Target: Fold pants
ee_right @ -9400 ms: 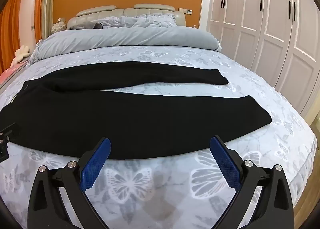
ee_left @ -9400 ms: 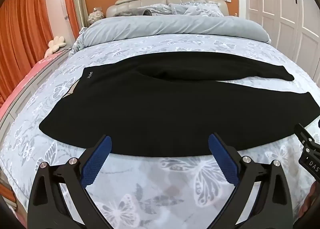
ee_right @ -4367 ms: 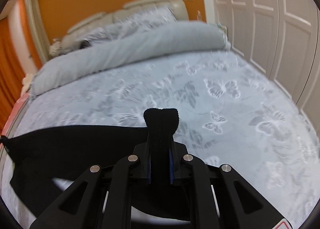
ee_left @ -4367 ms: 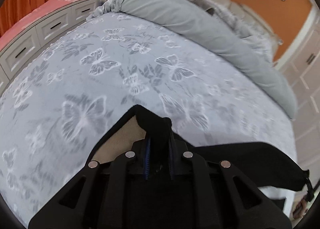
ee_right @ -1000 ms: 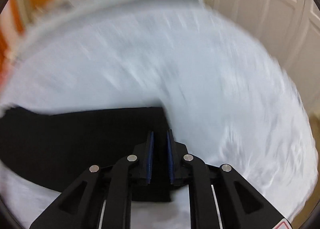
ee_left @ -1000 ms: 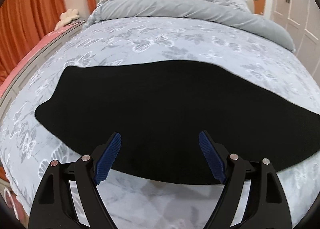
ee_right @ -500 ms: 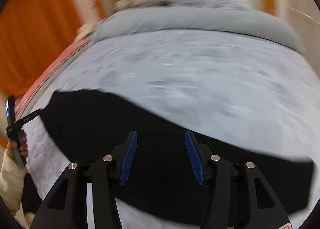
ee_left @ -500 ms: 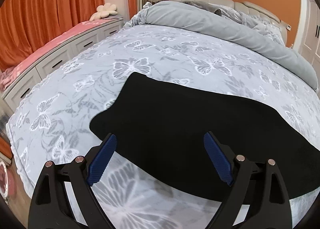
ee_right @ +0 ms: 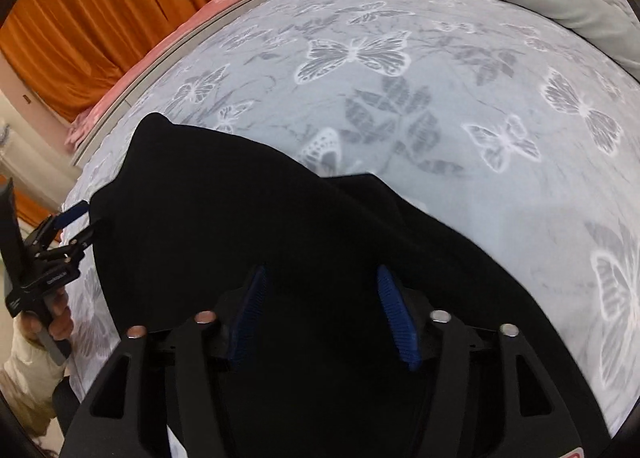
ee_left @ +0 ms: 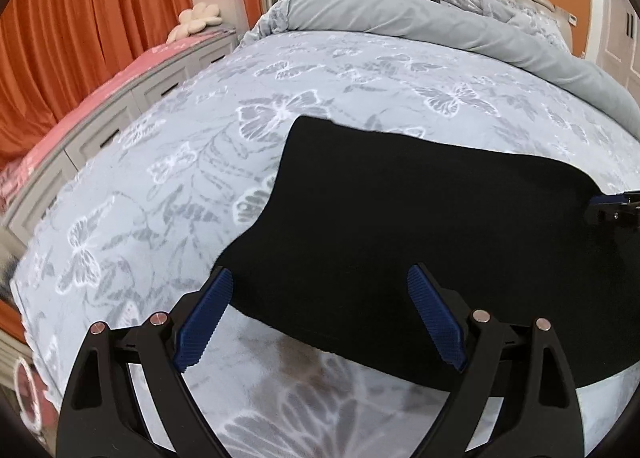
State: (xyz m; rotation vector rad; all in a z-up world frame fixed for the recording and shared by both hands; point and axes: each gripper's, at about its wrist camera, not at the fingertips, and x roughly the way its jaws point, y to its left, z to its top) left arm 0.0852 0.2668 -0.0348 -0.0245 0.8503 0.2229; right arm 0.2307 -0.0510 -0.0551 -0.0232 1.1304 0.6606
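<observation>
Black pants (ee_left: 420, 226) lying doubled lengthwise ahead of spread, empty left gripper (ee_left: 320, 318); right gripper (ee_right: 320, 310) opening after release, ready for crosswise fold.

**Both grippers tilted down, neither gripping**

Your left gripper (ee_left: 320, 290) points steeply down with its blue pads (ee_left: 204, 318) spread wide and nothing pressed between them. Your right gripper (ee_right: 322, 286) also angles down, its jaws opening, pads clear of any grip. In the right wrist view, your left hand (ee_right: 56, 322) wraps the left gripper's handle, a pale sleeve (ee_right: 20, 370) below it.
</observation>
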